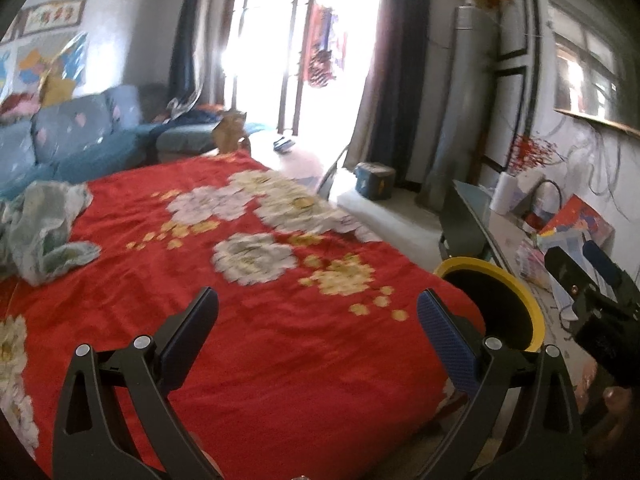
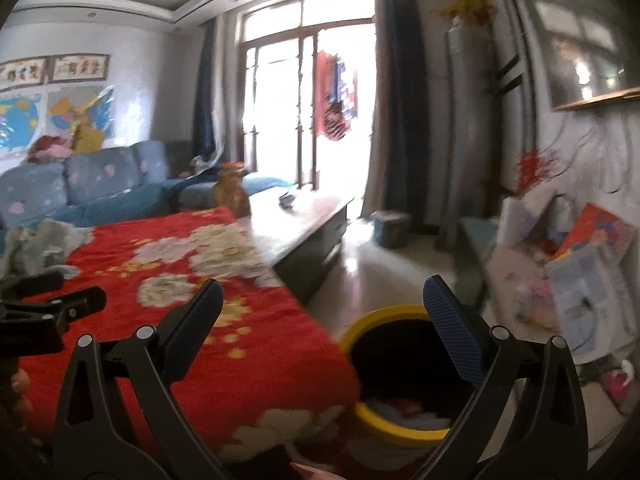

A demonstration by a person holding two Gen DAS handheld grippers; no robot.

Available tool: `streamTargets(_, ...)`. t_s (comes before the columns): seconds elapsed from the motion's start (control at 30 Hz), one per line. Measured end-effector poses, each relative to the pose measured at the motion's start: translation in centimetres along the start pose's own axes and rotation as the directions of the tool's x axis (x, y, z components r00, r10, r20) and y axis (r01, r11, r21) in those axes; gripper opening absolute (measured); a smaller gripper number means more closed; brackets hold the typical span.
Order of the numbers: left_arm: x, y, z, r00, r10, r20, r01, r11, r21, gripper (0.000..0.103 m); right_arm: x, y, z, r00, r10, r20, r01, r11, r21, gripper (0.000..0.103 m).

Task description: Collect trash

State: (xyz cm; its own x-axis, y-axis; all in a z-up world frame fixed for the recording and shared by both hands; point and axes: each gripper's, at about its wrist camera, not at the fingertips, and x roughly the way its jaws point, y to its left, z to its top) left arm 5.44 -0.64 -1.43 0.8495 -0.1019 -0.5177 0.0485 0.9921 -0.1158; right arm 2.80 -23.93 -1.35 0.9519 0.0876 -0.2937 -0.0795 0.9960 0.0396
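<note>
Both tongs, left (image 1: 318,322) and right (image 2: 322,312), gape released, grasping nothing. The yellow-rimmed bin (image 2: 384,364) stands beside the red-clothed worktop (image 1: 256,320), at its four o'clock.

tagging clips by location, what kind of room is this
Most likely a home living room: a blue sofa along the wall, a low coffee table near glazed balcony doors, and framed pictures and maps on the wall.

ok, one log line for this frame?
left tongs open, empty | right tongs open, empty | yellow-rimmed bin beside red cloth | trash inside
</note>
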Motion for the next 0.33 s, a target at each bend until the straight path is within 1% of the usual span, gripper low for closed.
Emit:
streamTargets(0.07,-0.5,3.1,0.4,0.998,0.049,-0.025,-0.051,0.997,-0.060,0.097,1.1,2.1,1.1,0.996,0.079,-0.038,-0.079,0.997,0.001,0.092)
streamTargets(0.1,-1.0,5.4,0.6,0.996,0.082,-0.035,-0.085,0.991,-0.100,0.097,1.5,3.2,1.6,0.992,0.116,-0.055,-0.116,0.993,0.000,0.092)
streamTargets(0.13,-1.3,7.1,0.7,0.992,0.114,-0.046,-0.119,0.985,-0.126,0.097,2.3,5.2,2.2,0.979,0.184,-0.084,-0.185,0.983,-0.005,0.092)
streamTargets(0.17,-1.8,9.9,0.8,0.984,0.167,-0.066,-0.176,0.971,-0.165,0.097,3.2,7.6,2.9,0.961,0.250,-0.119,-0.254,0.967,-0.013,0.092)
streamTargets(0.2,-2.5,12.9,0.7,0.971,0.222,-0.085,-0.235,0.950,-0.206,0.097,3.7,9.8,3.3,0.944,0.295,-0.150,-0.301,0.954,-0.018,0.092)
streamTargets(0.23,-3.1,15.4,0.7,0.957,0.272,-0.101,-0.289,0.928,-0.237,0.097,4.6,12.5,3.7,0.915,0.352,-0.196,-0.363,0.932,-0.019,0.092)
streamTargets(0.27,-3.8,17.9,0.4,0.938,0.325,-0.121,-0.346,0.900,-0.265,0.097,5.2,14.7,3.9,0.885,0.400,-0.239,-0.415,0.910,-0.014,0.092)
streamTargets(0.3,-4.5,21.5,-0.1,0.903,0.398,-0.164,-0.430,0.857,-0.285,0.097,6.2,18.5,3.8,0.836,0.458,-0.302,-0.484,0.875,-0.011,0.092)
streamTargets(0.33,-5.0,23.8,-0.5,0.874,0.445,-0.194,-0.485,0.826,-0.288,0.097,6.8,21.5,3.7,0.796,0.500,-0.341,-0.536,0.844,-0.013,0.092)
